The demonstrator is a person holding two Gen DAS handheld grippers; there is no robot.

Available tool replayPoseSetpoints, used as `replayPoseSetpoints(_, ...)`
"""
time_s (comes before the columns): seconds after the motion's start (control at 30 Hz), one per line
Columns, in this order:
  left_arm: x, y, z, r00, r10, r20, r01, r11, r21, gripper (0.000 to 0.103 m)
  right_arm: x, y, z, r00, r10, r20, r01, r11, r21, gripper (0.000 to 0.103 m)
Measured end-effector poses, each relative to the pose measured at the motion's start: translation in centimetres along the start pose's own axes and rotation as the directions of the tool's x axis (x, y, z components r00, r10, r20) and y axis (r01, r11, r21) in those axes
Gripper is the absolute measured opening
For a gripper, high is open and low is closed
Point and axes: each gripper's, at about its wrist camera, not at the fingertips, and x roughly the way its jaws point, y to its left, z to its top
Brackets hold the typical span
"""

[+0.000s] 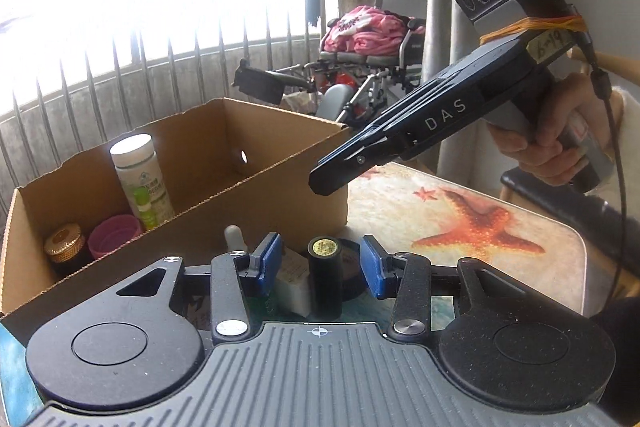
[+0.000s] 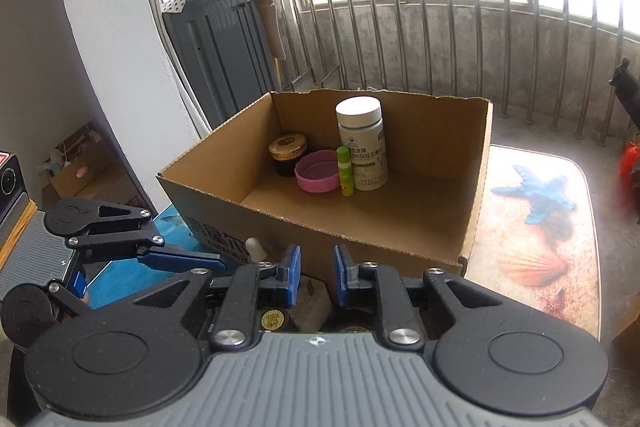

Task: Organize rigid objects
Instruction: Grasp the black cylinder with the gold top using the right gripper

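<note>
Cardboard box [image 2: 478, 187] standing open-topped on a table with a sea-themed cloth [image 2: 540, 239]; inside, against the far left corner, left to right: dark jar with gold lid [image 2: 287, 151], pink cup [image 2: 316, 171], small green tube [image 2: 345, 171] upright and touching or just beside the white bottle [image 2: 362, 147], also upright; remainder of the box floor bare.

In front of the box, on the table: small white nozzle-like piece [image 1: 233, 237] nearest the box wall, white block [image 1: 294, 287], black cylinder with gold cap [image 1: 325, 277] standing upright; a dark round item behind the cylinder, possibly a tape roll, too hidden to confirm.

Left gripper [image 1: 320, 265] low over these items, jaws parted, blue pads either side of the black cylinder without touching it; white block just beside the left-hand pad.

Right gripper [image 2: 317, 277] aimed at the box's near wall, jaws drawn close with a narrow gap, nothing between them; seen from the left wrist as a dark body in a hand [image 1: 556, 135], tip beside the box's right corner.
</note>
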Motion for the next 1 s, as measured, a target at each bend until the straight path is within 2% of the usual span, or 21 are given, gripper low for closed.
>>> replayPoseSetpoints(0.17,1.9,-1.3,-0.3,1.0,0.009,-0.028,-0.008,0.999,0.037,0.043,-0.5,-0.3,-2.8,1.0,0.021,-0.001,-0.021,0.999,0.042,0.02)
replayPoseSetpoints(0.23,2.5,-1.4,-0.4,0.999,0.026,-0.039,-0.024,0.999,0.033,0.035,-0.4,-0.3,-3.5,1.0,0.028,-0.005,-0.027,0.999,0.047,0.02)
replayPoseSetpoints(0.27,2.8,-1.4,-0.5,0.998,0.038,-0.048,-0.037,0.999,0.025,0.021,-0.4,-0.3,-3.7,0.999,0.036,-0.007,-0.036,0.998,0.049,0.02)
replayPoseSetpoints(0.5,1.6,-1.9,-1.3,0.999,0.012,-0.04,-0.011,1.0,0.014,0.021,0.2,0.6,-4.4,0.995,0.103,-0.007,-0.103,0.994,0.047,0.02)
replayPoseSetpoints(0.67,0.6,-1.9,-1.0,0.999,0.001,-0.034,-0.001,1.0,-0.009,0.021,0.1,2.0,-4.4,0.995,0.102,-0.009,-0.102,0.995,0.006,0.021)
replayPoseSetpoints(0.8,-1.2,-2.0,0.5,1.0,-0.003,0.009,0.003,1.0,-0.004,0.021,-1.6,3.1,-3.6,0.995,0.096,0.017,-0.095,0.995,-0.02,0.019)
replayPoseSetpoints(0.93,-2.6,-0.8,3.4,0.999,-0.01,0.049,0.01,1.0,-0.01,0.021,-3.6,3.9,-1.6,0.993,0.096,0.065,-0.093,0.994,-0.049,0.019)
replayPoseSetpoints(1.0,-2.8,-0.3,5.3,0.997,0.018,0.072,-0.021,0.999,0.037,0.021,-4.2,3.9,0.0,0.991,0.096,0.092,-0.09,0.994,-0.063,0.019)
